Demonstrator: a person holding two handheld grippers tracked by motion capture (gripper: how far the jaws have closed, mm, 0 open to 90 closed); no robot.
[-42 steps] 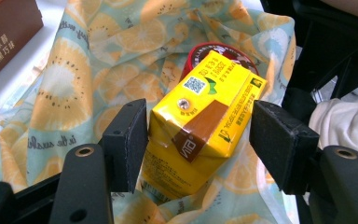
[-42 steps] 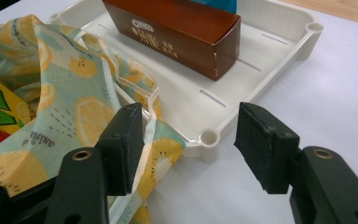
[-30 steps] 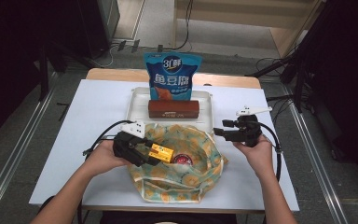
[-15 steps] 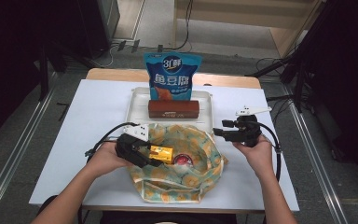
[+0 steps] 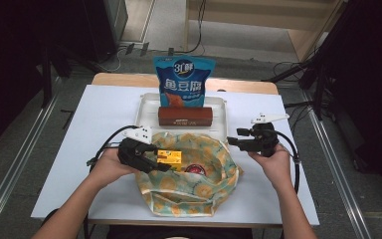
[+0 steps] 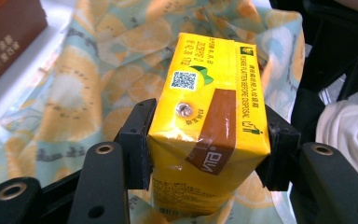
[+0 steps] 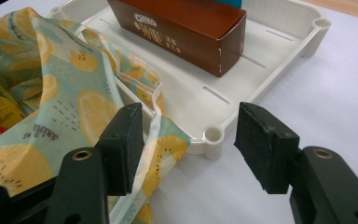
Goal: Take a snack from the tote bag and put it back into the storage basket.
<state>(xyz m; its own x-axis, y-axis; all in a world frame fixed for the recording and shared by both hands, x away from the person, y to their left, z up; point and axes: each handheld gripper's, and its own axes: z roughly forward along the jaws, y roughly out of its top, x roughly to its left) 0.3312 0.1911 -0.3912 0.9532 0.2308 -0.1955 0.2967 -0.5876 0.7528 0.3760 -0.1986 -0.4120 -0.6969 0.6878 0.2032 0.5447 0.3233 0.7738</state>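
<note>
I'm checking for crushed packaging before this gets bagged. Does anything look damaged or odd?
Yes: the yellow cardboard drink carton, clamped in the left tool above the lemon-print fabric bag, looks dented and creased where the jaws squeeze it. No leak shows.

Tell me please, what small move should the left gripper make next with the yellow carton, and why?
Probably lower it a little and release. The left gripper is shut on the yellow carton, holding it over the open lemon-print bag, where a red-lidded item already lies. The right gripper waits open at the bag's edge.
</note>
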